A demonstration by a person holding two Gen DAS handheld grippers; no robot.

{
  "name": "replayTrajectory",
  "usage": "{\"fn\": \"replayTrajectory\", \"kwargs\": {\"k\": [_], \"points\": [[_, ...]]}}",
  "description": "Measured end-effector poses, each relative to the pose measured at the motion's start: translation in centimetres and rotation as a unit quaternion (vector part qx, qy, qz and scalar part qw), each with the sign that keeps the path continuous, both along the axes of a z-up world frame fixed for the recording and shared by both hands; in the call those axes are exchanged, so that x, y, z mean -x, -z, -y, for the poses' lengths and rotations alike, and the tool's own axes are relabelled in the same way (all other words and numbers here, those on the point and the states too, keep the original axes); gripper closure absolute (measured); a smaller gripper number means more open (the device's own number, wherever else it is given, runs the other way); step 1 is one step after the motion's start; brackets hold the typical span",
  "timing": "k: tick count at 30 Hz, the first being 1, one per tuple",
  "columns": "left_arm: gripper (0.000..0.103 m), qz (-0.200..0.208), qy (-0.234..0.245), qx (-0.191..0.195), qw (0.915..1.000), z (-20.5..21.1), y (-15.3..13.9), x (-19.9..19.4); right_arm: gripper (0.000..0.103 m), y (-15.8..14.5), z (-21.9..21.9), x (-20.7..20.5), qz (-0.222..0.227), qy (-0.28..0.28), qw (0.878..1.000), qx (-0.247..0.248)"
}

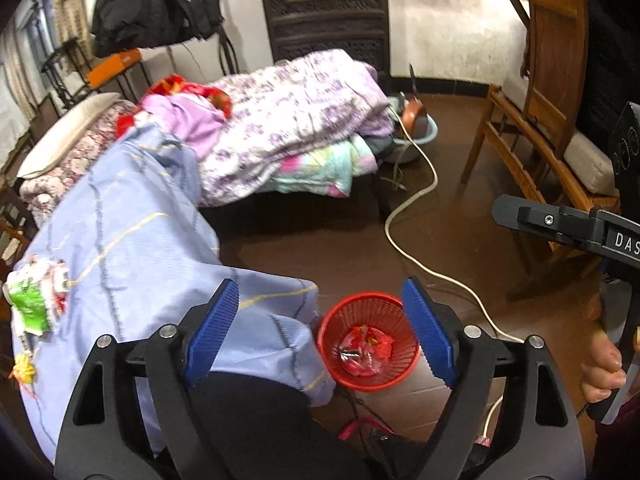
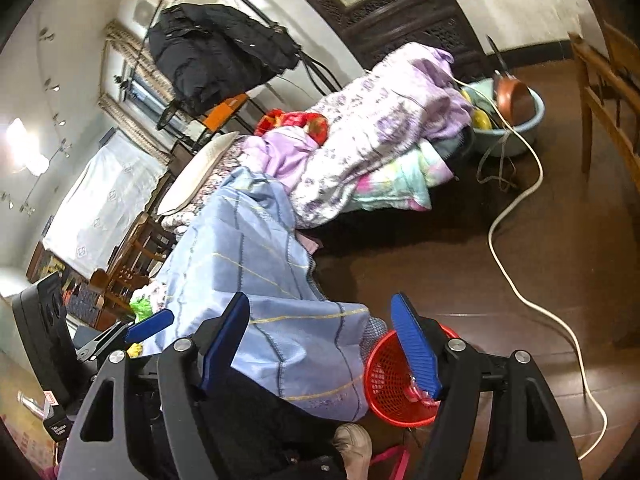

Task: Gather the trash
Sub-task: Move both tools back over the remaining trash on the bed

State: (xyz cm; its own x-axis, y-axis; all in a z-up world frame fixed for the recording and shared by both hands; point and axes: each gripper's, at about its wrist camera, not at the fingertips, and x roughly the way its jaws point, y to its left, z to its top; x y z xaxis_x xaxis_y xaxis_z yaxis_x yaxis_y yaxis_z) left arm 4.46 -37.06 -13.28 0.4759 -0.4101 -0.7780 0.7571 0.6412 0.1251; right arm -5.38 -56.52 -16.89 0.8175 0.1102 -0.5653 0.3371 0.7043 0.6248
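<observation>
A red mesh bin [image 1: 369, 340] stands on the brown floor beside the bed, with red wrappers [image 1: 366, 350] inside; it also shows in the right wrist view [image 2: 394, 380]. My left gripper [image 1: 320, 330] is open and empty above the bin and the blue sheet's edge. My right gripper [image 2: 320, 348] is open and empty, its right finger over the bin. A green and white wrapper [image 1: 34, 304] and a small yellow scrap [image 1: 24, 368] lie on the blue sheet [image 1: 132, 248] at the far left. The green wrapper [image 2: 142, 306] shows past the left gripper's finger [image 2: 150, 330].
Piled quilts [image 1: 288, 120] cover the bed. A white cable [image 1: 416, 256] snakes across the floor. A blue basin with a copper pan [image 1: 416, 124] stands by the bed's end. A wooden chair [image 1: 540, 148] is at the right. The person's dark legs [image 1: 248, 420] and a shoe [image 2: 354, 448] are below.
</observation>
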Motion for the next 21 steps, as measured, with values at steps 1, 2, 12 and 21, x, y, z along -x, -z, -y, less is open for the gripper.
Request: {"fn": "replayTrajectory", "kwargs": {"k": [1, 2, 12, 21], "points": [[0.02, 0.008, -0.006, 0.005, 0.9999, -0.7, -0.6, 0.1, 0.028, -0.6, -0.4, -0.1, 0.003, -0.003, 1.0, 0.005], [0.02, 0.017, -0.012, 0.011, 0.9997, -1.4, -1.2, 0.2, 0.028, -1.3, -0.9, -0.3, 0.007, -0.008, 1.0, 0.012], [0.016, 0.071, -0.069, 0.065, 0.993, -8.9, -5.8, 1.2, 0.023, -8.3, -7.1, -1.4, 0.049, -0.057, 0.994, 0.08], [0.011, 0.092, -0.132, 0.106, 0.9811, -17.1, -7.7, 0.8, 0.017, -12.4, -14.5, -3.3, 0.066, -0.115, 0.983, 0.126]]}}
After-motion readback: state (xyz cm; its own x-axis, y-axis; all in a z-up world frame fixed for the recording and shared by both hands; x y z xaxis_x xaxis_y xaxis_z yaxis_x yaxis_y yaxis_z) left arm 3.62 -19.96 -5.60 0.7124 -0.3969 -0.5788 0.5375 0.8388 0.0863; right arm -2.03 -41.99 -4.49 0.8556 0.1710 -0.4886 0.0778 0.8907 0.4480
